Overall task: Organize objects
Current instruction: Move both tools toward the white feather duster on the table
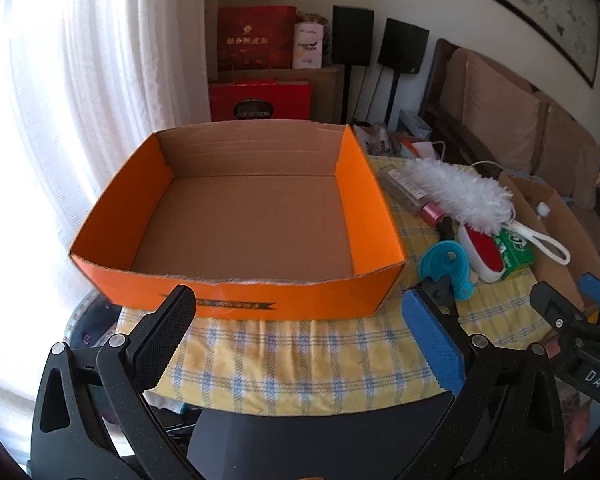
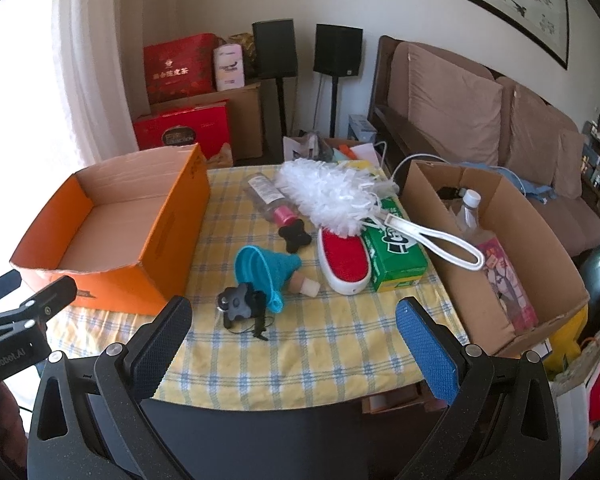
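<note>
I held both sets of fingers spread wide, gripping nothing: left gripper facing the orange box; right gripper above the table near the blue funnel.

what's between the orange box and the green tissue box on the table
In the right wrist view, between the orange cardboard box and the green tissue box lie a blue silicone funnel, a cork stopper and a red-and-white lint brush, on yellow checked cloth.

1. One orange box.
2. One brown box.
3. One duster.
4. One funnel.
5. One green carton.
6. Two black knobs.
7. Two bottles.
</note>
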The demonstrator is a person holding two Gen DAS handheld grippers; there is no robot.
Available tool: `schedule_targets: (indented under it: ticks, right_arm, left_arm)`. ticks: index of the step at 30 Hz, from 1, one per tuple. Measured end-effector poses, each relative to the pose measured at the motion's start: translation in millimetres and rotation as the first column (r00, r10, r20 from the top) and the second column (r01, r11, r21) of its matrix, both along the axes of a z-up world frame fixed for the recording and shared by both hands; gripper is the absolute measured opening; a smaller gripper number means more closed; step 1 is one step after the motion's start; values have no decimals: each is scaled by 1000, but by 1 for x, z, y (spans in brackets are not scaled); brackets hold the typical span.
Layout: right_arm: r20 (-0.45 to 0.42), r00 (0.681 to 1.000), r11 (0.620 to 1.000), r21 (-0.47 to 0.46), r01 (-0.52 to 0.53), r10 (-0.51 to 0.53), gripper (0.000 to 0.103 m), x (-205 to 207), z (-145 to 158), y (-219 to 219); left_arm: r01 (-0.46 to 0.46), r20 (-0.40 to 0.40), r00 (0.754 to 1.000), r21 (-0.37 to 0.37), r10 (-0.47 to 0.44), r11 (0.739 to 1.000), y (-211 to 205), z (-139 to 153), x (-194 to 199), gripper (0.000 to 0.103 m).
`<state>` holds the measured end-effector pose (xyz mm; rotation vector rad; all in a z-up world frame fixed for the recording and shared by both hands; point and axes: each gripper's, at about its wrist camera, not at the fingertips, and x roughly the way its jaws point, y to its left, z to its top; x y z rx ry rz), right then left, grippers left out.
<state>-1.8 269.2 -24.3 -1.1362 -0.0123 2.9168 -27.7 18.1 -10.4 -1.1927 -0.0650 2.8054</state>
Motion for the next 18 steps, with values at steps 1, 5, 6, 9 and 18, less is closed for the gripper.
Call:
schedule_targets:
  ticks: [1,5,6,9,18]
  right_arm:
    - [0,1000,1000,3,4,-4,103,-1,0,2]
    - [-4,1000,1000,6,23,-23,103,-6,-1,11]
    - [-4,1000,1000,5,29,-29,103,-7,-1,14]
    - [-4,999,999,8,49,-49,103,-13,-3,25]
    - [-6,996,996,19,91,-91,103,-32,-5,52]
  left_arm:
    - [4,0,1000,0,-4,1000,2,0,-2,103]
    - [31,-7,1000,7,-31,1000,12,2,-10,103]
    - [38,-7,999,9,-38,999,15,3,-12,103]
    - [65,-10,998,25,-65,998,24,6,-19,103]
    - [137,-20,990,33,-136,990,58,16,-46,103]
